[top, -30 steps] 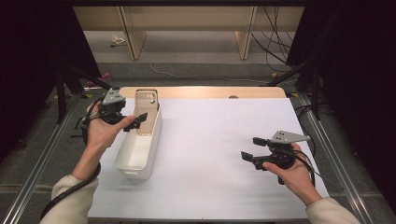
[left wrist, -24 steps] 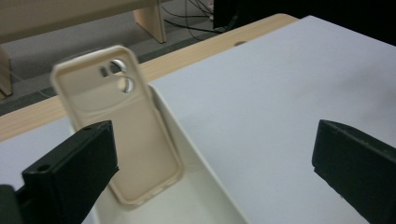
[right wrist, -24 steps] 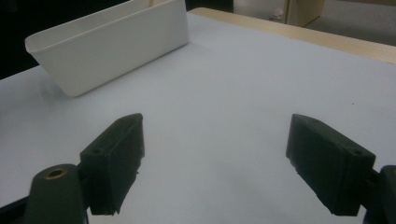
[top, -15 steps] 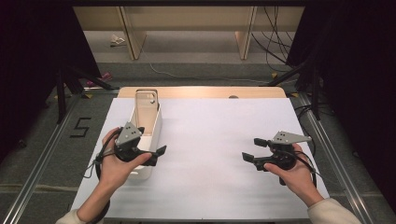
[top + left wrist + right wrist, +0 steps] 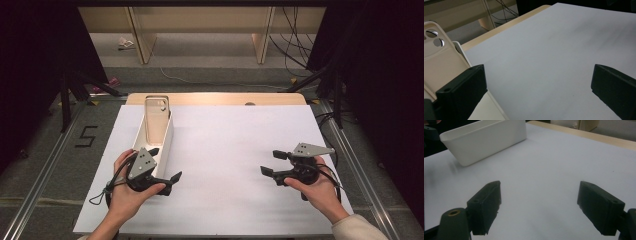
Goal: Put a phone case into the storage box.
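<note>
Phone case (image 5: 156, 114) stands tilted in the far end of a narrow white bin (image 5: 165, 141) at the table's (image 5: 240, 150) left side. Left gripper (image 5: 165, 165), jaws apart and empty, sits at the bin's near end, the case well beyond it. Right gripper (image 5: 274, 163), jaws also apart, rests well apart to the right. Case's lower part is hidden by the bin wall. Beige, with round camera cutouts (image 5: 435, 37).

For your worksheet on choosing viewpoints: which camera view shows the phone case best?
The left gripper view: the phone case is close, its camera holes clear. The high view shows it small, leaning in the white bin.
</note>
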Motion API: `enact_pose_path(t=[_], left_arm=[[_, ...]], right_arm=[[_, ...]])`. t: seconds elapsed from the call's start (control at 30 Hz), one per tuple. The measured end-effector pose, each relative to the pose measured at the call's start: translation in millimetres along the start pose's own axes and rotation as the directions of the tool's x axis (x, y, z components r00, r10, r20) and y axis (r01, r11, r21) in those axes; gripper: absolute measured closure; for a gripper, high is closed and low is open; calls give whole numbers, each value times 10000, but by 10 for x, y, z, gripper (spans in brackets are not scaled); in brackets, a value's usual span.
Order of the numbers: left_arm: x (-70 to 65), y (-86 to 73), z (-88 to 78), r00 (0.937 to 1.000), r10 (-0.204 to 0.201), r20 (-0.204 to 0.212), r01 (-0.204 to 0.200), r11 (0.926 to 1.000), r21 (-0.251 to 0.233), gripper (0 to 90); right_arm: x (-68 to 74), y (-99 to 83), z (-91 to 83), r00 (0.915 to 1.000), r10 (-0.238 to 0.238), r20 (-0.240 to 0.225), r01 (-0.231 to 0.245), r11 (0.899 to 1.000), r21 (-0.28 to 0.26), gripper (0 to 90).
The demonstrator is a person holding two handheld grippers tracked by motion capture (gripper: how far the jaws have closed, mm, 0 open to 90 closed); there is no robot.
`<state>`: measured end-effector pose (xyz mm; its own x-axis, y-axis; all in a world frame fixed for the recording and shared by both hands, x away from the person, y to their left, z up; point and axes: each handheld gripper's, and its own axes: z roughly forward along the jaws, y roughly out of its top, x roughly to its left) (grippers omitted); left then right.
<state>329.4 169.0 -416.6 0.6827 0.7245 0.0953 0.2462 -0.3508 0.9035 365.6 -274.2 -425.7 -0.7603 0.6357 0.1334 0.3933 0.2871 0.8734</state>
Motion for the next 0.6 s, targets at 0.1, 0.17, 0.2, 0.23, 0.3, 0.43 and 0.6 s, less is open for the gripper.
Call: enact_pose_path(t=[0.1, 0.17, 0.2, 0.23, 0.3, 0.43, 0.6], left_arm=[[8, -17, 4, 10000, -51, 31, 51, 10000, 6, 0], [20, -15, -3, 10000, -97, 21, 97, 9999, -47, 0], [31, -13, -11, 10000, -86, -12, 86, 9999, -66, 0], [38, -15, -19, 9999, -148, -25, 148, 9998, -99, 0], [53, -18, -32, 9998, -167, -53, 167, 9998, -138, 0], [70, -28, -36, 9995, -312, -88, 311, 9994, -146, 0], [66, -34, -21, 9995, -305, -68, 304, 9995, -100, 0]], right_arm=[[18, 1, 11, 10000, -91, -24, 91, 9999, 53, 201], [17, 0, 15, 10000, -84, -34, 85, 10000, 39, 201], [15, -2, 16, 10000, -78, -33, 78, 10000, 38, 201], [12, -4, 18, 10000, -60, -34, 60, 10000, 45, 201], [11, -11, 24, 10000, -39, -26, 39, 10000, 79, 203], [19, -12, 35, 10000, -76, -54, 77, 9999, 97, 202], [19, -16, 40, 9999, -85, -67, 86, 9999, 135, 203]])
